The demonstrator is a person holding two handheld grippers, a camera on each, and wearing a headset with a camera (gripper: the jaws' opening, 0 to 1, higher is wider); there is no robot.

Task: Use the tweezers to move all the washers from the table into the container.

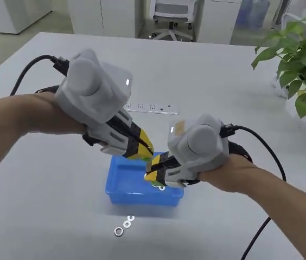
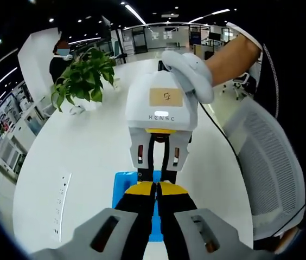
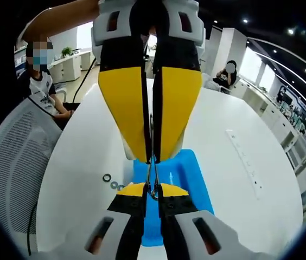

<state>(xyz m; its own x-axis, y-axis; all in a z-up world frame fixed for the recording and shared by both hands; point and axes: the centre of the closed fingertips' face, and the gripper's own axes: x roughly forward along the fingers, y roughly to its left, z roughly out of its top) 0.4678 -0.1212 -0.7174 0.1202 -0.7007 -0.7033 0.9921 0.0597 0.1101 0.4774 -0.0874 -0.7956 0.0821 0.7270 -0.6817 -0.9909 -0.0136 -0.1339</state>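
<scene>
Metal tweezers (image 3: 152,172) are pinched between the drawn-together jaws of the left tool (image 1: 146,153). Their other end lies within the right tool (image 1: 153,176), whose grip cannot be told. Both are held over the blue container (image 1: 142,198). Three washers (image 1: 126,223) are seen on the desk (image 1: 207,81) just beside it, so the task is judged unfinished.

Bright, even overhead light; ceiling spots (image 2: 136,12) show beyond the left claw (image 2: 156,185). White desk (image 1: 207,70) near blown out ahead of it. Shadows under left claw and right claw (image 1: 152,176) soft, faint. Head view sharp. Claw views bend hard at edges, far background soft.
</scene>
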